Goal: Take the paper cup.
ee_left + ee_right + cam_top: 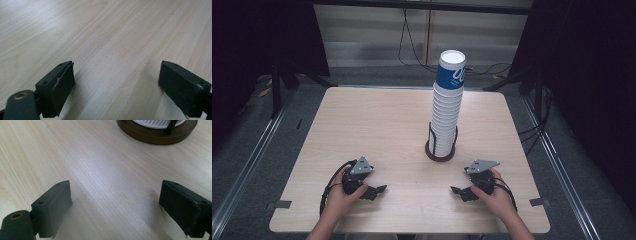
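table (362,120): light wood | on it: cup stack (447,107) in holder (440,152)

A stack of paper cups (447,107) stands in a round holder (440,152) right of the desk (362,125) centre — the left gripper (374,191) and right gripper (462,192) rest nearer the front edge, well apart.

— Can you read anything on the table?
— Only the top cup (450,70) of the stack carries print: a blue band with large white strokes and a smaller white line beneath. You won't make out either; both are too blurred to read.
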`<state>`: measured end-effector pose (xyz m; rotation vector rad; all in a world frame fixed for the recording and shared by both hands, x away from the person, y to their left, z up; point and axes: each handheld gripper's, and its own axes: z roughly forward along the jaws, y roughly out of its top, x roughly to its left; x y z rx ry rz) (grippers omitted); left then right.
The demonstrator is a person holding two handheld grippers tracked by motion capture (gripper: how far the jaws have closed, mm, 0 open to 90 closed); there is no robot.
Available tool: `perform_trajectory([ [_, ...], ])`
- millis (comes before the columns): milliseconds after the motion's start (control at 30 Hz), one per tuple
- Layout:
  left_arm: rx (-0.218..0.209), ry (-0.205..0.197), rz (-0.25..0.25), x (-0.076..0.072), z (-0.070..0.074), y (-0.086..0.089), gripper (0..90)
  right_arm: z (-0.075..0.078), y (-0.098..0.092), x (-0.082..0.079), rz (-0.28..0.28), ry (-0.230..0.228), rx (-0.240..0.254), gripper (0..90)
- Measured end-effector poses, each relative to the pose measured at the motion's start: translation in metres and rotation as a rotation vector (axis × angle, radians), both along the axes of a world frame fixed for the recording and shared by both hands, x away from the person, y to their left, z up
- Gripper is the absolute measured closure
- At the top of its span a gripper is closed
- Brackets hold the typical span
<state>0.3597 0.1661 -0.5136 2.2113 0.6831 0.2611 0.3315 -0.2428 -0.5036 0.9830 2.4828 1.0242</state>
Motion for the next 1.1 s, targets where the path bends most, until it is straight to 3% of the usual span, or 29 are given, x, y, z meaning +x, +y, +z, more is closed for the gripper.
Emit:
perform_trajectory([
  [400,0.012,0.008,-0.003,-0.001,0.001,-0.001,10.9,0.000,0.000,0.000,-0.006,0.002,0.003,10.2],
  [500,-0.024,0.040,0.000,-0.001,0.002,0.000,10.9,0.005,0.001,0.001,0.013,0.043,-0.029,12.7],
  [567,-0.024,0.053,-0.006,-0.001,0.003,0.001,14.3,0.007,0.001,0.002,0.019,0.050,-0.027,14.2],
  [600,-0.019,0.063,-0.006,-0.002,0.005,0.001,17.6,0.011,0.002,0.001,0.026,0.088,0.010,13.7],
  [667,-0.016,0.104,-0.013,-0.003,0.008,0.001,15.9,0.015,0.001,0.001,0.039,0.080,0.003,13.7],
  [767,-0.006,0.108,-0.022,-0.003,0.011,-0.001,16.4,0.023,0.001,0.001,0.029,0.072,0.022,13.7],
  [833,-0.021,0.106,-0.034,-0.004,0.016,-0.004,16.4,0.035,-0.002,0.004,0.021,0.059,0.054,14.2],
  [867,-0.055,0.117,-0.041,-0.003,0.021,-0.007,16.4,0.038,-0.003,0.004,0.012,0.047,0.064,14.4],
  [933,-0.086,0.129,-0.048,-0.002,0.026,-0.009,16.4,0.045,-0.005,0.006,-0.002,0.043,0.085,14.3],
  [1000,-0.098,0.122,-0.053,-0.001,0.030,-0.011,16.3,0.053,-0.009,0.009,-0.010,0.043,0.120,14.3],
  [1100,-0.099,0.127,-0.053,0.001,0.035,-0.017,16.3,0.065,-0.012,0.013,-0.017,0.049,0.124,14.4],
])
